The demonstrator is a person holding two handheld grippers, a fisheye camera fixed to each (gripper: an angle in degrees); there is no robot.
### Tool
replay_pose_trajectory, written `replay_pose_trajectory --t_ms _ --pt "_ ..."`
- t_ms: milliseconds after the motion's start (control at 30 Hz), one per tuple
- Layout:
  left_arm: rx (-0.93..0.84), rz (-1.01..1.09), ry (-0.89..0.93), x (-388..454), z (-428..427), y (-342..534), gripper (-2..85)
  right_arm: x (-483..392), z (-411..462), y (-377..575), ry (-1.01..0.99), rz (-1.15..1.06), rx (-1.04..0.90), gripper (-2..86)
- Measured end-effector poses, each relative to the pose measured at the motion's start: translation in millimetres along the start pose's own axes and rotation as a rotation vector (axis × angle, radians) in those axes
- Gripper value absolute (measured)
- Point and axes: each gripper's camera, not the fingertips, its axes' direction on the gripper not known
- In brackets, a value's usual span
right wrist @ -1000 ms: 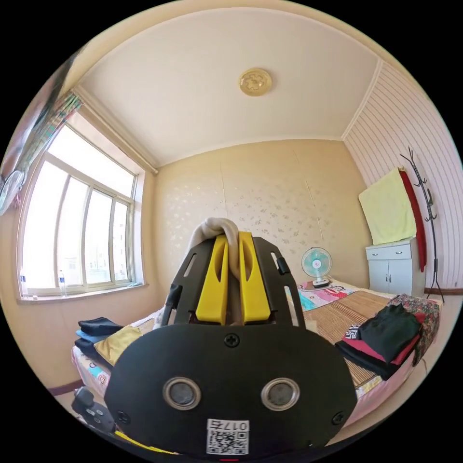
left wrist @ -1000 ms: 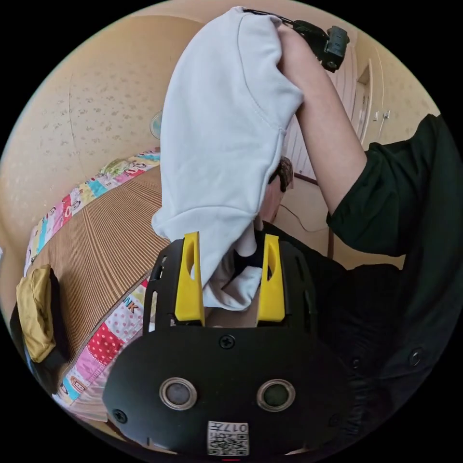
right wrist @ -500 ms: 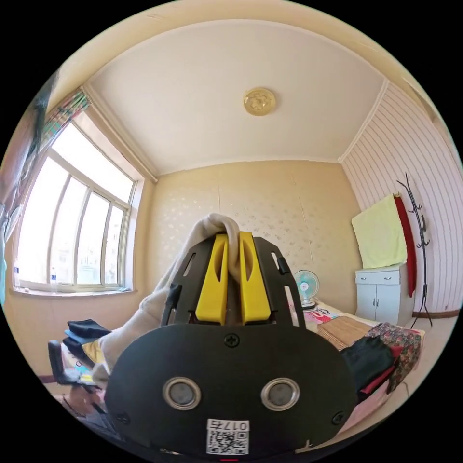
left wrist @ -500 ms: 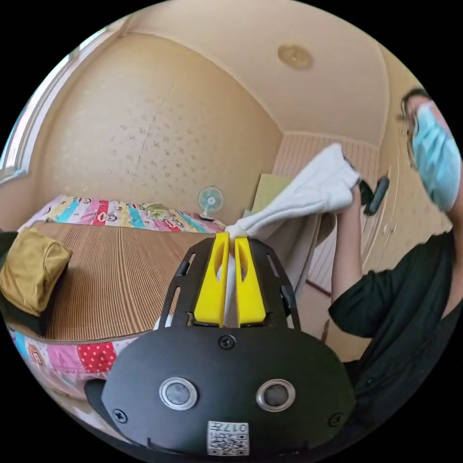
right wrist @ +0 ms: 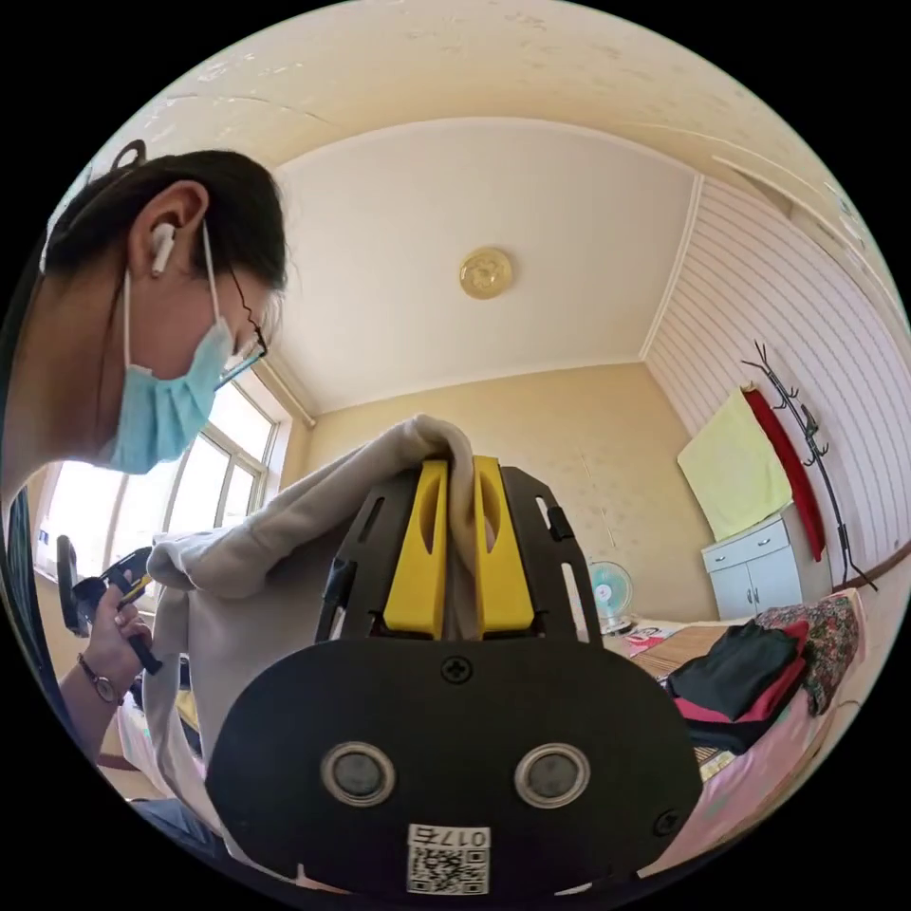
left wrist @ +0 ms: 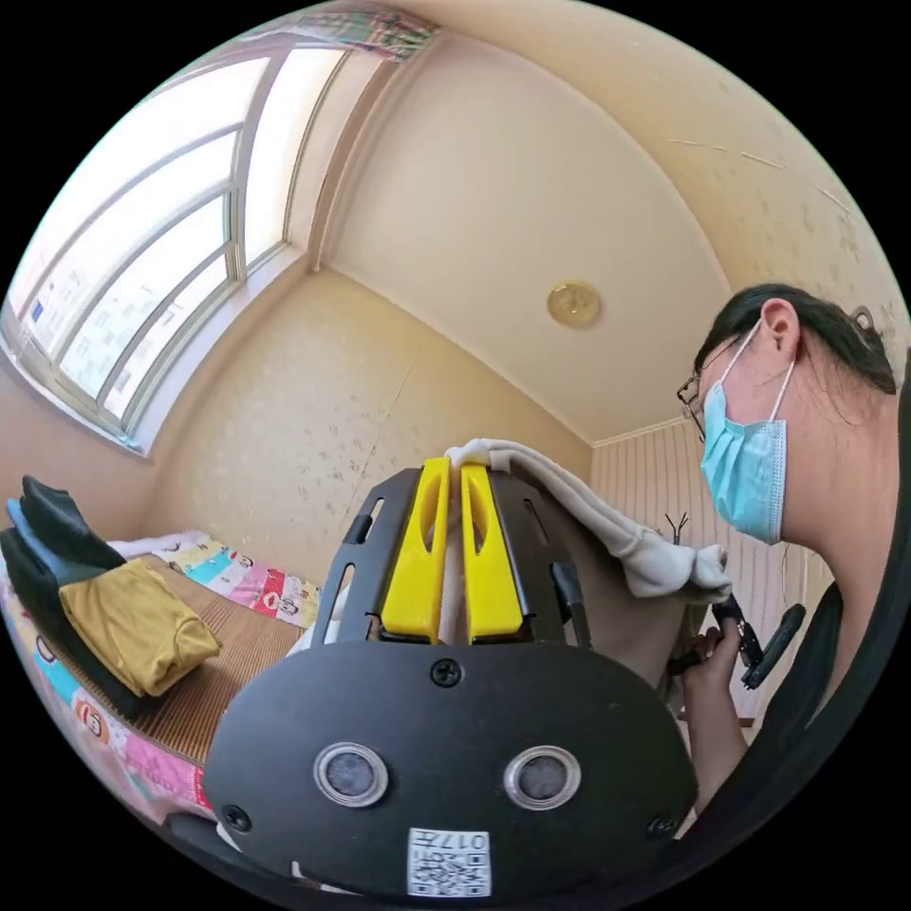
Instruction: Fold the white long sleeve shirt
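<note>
- Grip state: your left gripper (left wrist: 448, 465) has its yellow jaws drawn nearly together on a pinch of the white long sleeve shirt (left wrist: 607, 541); your right gripper (right wrist: 459, 465) is clamped the same way on another part of the shirt (right wrist: 285, 531).
- Shirt position: it hangs in the air, stretched between the two grippers in front of you, above the near edge of the bed (left wrist: 228, 655). In the right gripper view the cloth droops below the span.
- Step in hand, as judged: spreading the shirt out before laying it flat. Keep both pinches firm and draw your hands apart until the top edge runs straight, with no sag.
- Lower it onto the bare striped mat (right wrist: 678, 655) in the middle of the bed, between the folded yellow garment (left wrist: 133, 626) at one end and the stack of dark and red clothes (right wrist: 740, 678) at the other, hem first so the body does not bunch.
- Hidden: each gripper body blocks the cloth below its own jaws, so you cannot tell which part of the shirt each pinch has (shoulder, hem or cuff).
- Hard to make out: the sleeves and the lower hem; whether the shirt is inside out cannot be told.
- Cut off: much of the bed behind both gripper bodies.
</note>
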Motion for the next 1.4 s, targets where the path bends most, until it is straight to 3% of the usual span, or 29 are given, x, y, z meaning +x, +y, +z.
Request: replay_pose_trajectory --t_ms 133,200,267,367,433,533,667,800,933,1000,1133,1400 --pt "0.084 0.044 -0.017 -1.0 25.6 -22.3 -0.3 -7.4 28.8 3.9 0.043 -0.045 0.055 2.9" --pt "0.023 0.053 -0.081 -15.5 74.7 -38.5 -0.1 2.3 73.5 3.5 -0.013 -0.027 0.022 3.4" --pt "-0.150 0.065 -0.103 -54.9 180.8 -58.5 0.4 22.7 146.0 1.7 -0.097 0.018 -0.078 4.1" --pt "-0.491 0.053 -0.146 -129.6 350.1 -46.1 2.7 55.9 317.0 19.5 -0.113 0.030 -0.345 6.6" --pt "-0.681 0.001 -0.216 -175.9 420.1 -13.3 5.0 72.5 453.7 65.4 -0.074 -0.016 -0.640 9.5" --pt "-0.952 0.012 -0.388 -217.6 463.8 52.5 7.2 82.4 535.1 152.7 -0.023 -0.047 -1.000 11.4" --pt "-1.172 -0.013 -0.328 -231.3 451.9 173.3 8.2 83.3 520.3 271.0 0.004 -0.155 -1.246 11.2" --pt "-1.408 0.026 -0.310 -220.1 427.9 290.4 8.7 99.2 459.6 426.9 0.028 -0.220 -1.584 8.4" --pt "-1.575 0.050 -0.331 -210.7 395.7 381.7 9.4 113.4 390.7 525.0 0.058 -0.263 -1.787 9.2" --pt "-1.493 0.124 -0.334 -200.6 382.2 386.6 9.1 113.3 368.7 518.2 0.061 -0.270 -1.638 10.1" --pt "-1.519 0.275 -0.369 -184.5 375.9 387.4 7.9 124.8 350.3 505.7 0.077 -0.169 -1.590 10.2" --pt "-1.535 0.172 -0.315 -209.0 320.6 345.7 7.6 111.6 272.6 450.1 -0.035 -0.183 -1.483 9.9"
